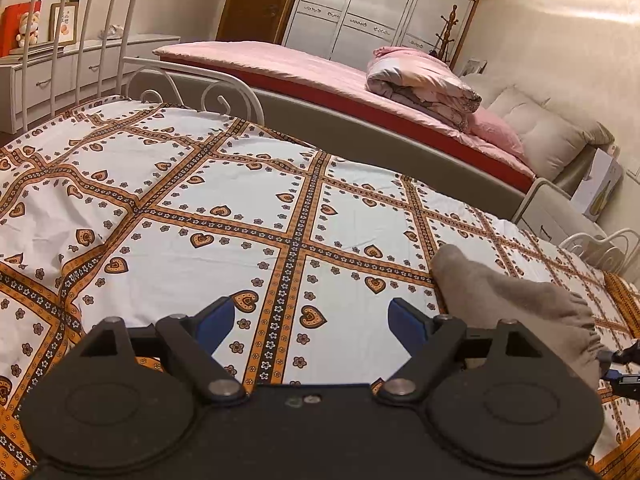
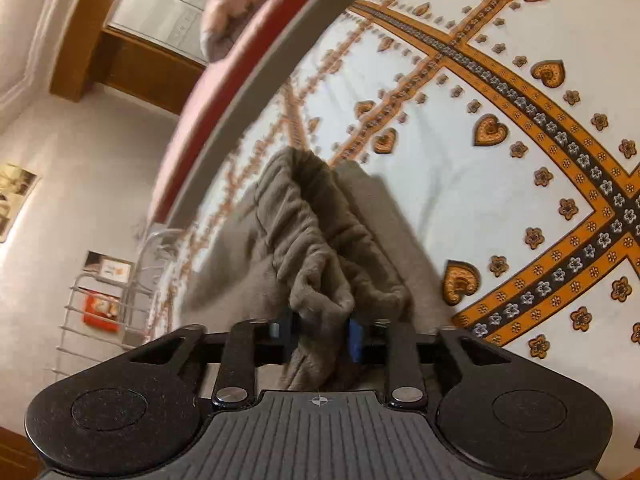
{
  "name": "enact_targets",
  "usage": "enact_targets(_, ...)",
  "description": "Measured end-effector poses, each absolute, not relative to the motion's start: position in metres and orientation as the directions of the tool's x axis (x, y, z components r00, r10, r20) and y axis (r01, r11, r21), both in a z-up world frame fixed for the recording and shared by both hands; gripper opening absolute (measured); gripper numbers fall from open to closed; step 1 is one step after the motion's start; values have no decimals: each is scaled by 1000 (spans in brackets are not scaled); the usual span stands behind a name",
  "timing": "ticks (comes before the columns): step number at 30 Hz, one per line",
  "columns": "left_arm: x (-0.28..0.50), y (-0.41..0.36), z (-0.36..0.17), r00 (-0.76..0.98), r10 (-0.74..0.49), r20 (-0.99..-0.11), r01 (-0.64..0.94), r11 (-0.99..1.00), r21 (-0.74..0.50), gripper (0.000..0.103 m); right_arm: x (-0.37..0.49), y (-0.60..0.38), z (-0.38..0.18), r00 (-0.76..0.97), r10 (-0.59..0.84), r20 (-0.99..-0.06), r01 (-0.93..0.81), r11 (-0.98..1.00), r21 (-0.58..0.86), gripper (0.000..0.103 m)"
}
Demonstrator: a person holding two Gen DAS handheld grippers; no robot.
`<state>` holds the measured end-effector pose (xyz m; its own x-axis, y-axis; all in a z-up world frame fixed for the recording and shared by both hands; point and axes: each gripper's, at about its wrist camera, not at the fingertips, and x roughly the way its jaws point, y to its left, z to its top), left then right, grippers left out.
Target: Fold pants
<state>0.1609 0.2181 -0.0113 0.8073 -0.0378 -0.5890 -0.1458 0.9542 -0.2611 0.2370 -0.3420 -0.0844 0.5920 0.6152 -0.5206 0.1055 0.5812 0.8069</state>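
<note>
Grey-brown fleece pants point(image 1: 516, 304) lie on the patterned bedsheet point(image 1: 224, 200) at the right of the left wrist view. My left gripper point(image 1: 310, 322) is open and empty, hovering over bare sheet to the left of the pants. My right gripper point(image 2: 318, 328) is shut on the bunched elastic waistband of the pants point(image 2: 316, 240) and holds it lifted off the sheet point(image 2: 500, 184). The rest of the pants trails away beyond the waistband. The right gripper's tip point(image 1: 622, 364) shows at the far right edge of the left wrist view, at the pants' gathered end.
A white metal bed frame point(image 1: 224, 92) borders the far side of the sheet. Beyond it stands a second bed point(image 1: 304, 76) with pink cover, a folded quilt point(image 1: 420, 80) and pillows. A white dresser point(image 1: 60, 72) stands at the left, a wardrobe point(image 1: 372, 12) behind.
</note>
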Motion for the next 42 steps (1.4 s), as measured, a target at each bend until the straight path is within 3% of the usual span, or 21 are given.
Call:
enact_targets(1, 161, 218, -11, 808, -39, -589, -142, 956, -258, 76, 233, -341, -76, 612, 590, -527, 81, 616, 783, 73)
enact_targets(2, 161, 217, -11, 807, -40, -589, -138, 957, -255, 76, 228, -340, -69, 630, 562, -536, 63, 651, 757, 83)
enact_targets(6, 162, 218, -12, 805, -41, -592, -139, 957, -255, 76, 230, -345, -79, 581, 607, -543, 88, 616, 783, 82)
enact_targets(12, 164, 212, -13, 797, -44, -602, -133, 960, -246, 76, 257, -326, -104, 512, 635, -578, 99, 625, 775, 70)
enact_targets(13, 164, 211, -13, 795, -42, -605, -132, 962, -240, 76, 261, -320, -102, 515, 625, -587, 85, 644, 760, 42)
enact_targets(14, 164, 210, -14, 792, -40, -609, -130, 964, -231, 76, 262, -313, -97, 522, 629, -576, 55, 649, 759, 38)
enact_targets(15, 164, 208, -15, 788, -39, -614, -126, 967, -223, 76, 260, -307, -88, 542, 641, -543, 8, 643, 766, 37)
enact_targets(18, 162, 203, -16, 785, -46, -618, -99, 975, -199, 76, 238, -298, -35, 637, 737, -226, -230, 462, 856, 36)
enact_targets(20, 163, 199, -18, 779, -41, -625, -91, 980, -177, 76, 222, -298, -13, 671, 737, -78, -333, 393, 857, 35)
enact_targets(22, 165, 198, -20, 771, -39, -635, -92, 981, -173, 76, 217, -307, -15, 705, 708, -38, -323, 369, 872, 35)
enact_targets(23, 166, 198, -20, 770, -38, -637, -93, 981, -171, 76, 218, -315, -22, 736, 667, -116, -261, 437, 861, 35)
enact_targets(24, 166, 197, -20, 770, -37, -637, -94, 981, -171, 76, 223, -323, -34, 748, 612, -257, -148, 532, 834, 35)
enact_targets(26, 169, 197, -20, 773, -41, -633, -93, 980, -177, 76, 244, -325, -76, 629, 522, -576, 91, 686, 722, 36)
enact_targets(27, 170, 196, -19, 774, -40, -632, -96, 979, -180, 76, 252, -327, -101, 537, 518, -666, 178, 702, 690, 36)
enact_targets(31, 174, 186, -19, 777, -62, -626, -77, 978, -192, 76, 251, -330, -88, 611, 552, -568, 102, 656, 748, 36)
enact_targets(35, 176, 167, -21, 766, -70, -639, -30, 989, -144, 76, 257, -323, -104, 577, 531, -621, 166, 669, 725, 41)
enact_targets(40, 163, 131, -17, 777, -57, -627, 25, 998, -60, 77, 242, -327, -86, 610, 550, -570, 109, 655, 748, 53)
enact_targets(42, 155, 114, -16, 791, -51, -610, 33, 999, -41, 78, 233, -327, -74, 634, 538, -556, 67, 677, 733, 53)
